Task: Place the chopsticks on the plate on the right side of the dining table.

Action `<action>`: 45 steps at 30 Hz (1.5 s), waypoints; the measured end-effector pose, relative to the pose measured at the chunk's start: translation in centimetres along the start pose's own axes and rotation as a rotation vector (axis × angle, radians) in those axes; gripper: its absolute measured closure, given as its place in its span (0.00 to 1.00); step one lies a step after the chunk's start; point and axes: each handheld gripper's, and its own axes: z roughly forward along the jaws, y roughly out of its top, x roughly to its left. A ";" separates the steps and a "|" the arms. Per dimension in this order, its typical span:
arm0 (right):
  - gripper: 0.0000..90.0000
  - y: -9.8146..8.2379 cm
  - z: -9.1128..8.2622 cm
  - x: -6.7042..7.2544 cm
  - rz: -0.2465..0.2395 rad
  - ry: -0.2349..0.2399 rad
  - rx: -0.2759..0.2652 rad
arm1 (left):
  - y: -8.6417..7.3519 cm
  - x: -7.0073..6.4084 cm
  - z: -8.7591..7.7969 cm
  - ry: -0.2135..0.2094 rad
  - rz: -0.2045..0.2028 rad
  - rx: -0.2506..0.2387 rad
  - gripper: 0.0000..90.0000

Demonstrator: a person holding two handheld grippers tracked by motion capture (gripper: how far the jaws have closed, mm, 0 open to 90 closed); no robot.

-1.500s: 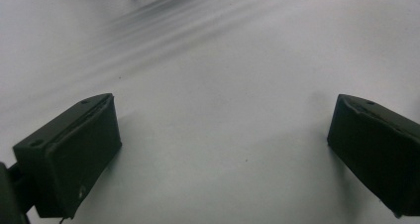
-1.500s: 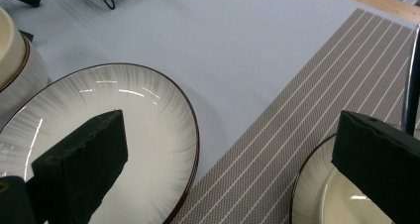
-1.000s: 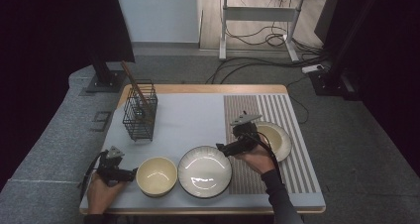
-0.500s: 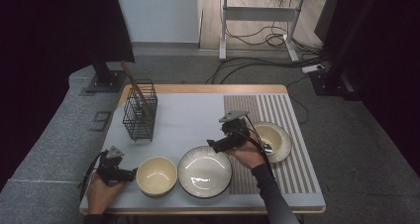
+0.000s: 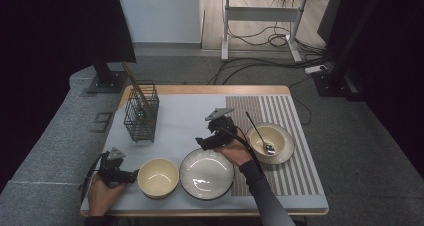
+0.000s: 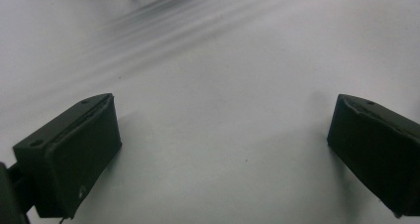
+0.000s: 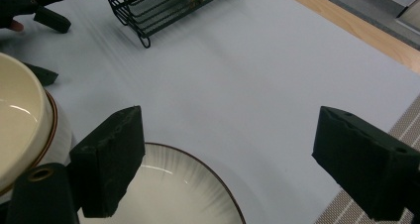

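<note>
My right gripper (image 5: 201, 141) hangs over the far rim of the white ribbed plate (image 5: 206, 175) at the front middle of the pale mat. In the right gripper view the right gripper (image 7: 228, 144) is open above the plate (image 7: 193, 194). Its jaws have just been closing a little, with nothing between them. My left gripper (image 5: 133, 175) rests low at the front left, its tips beside the cream bowl (image 5: 158, 177). The left gripper view has the left gripper (image 6: 223, 130) open over bare mat. A second cream bowl (image 5: 280, 138) with a spoon (image 5: 260, 135) in it sits to the right.
A black wire basket (image 5: 141, 113) holding a wooden utensil stands at the back left; its base (image 7: 163, 3) lies ahead in the right gripper view. The cream bowl (image 7: 20, 130) is close on the left there. A striped mat (image 5: 295, 111) covers the table's right side.
My right gripper has moved left, away from the bowl with the spoon and over the plate's far rim. The left hand has stayed still.
</note>
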 end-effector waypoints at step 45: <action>0.31 6.8 5.4 4.0 -0.081 0.076 -0.067 | 0.0 0.0 0.0 -0.002 -0.001 0.002 0.00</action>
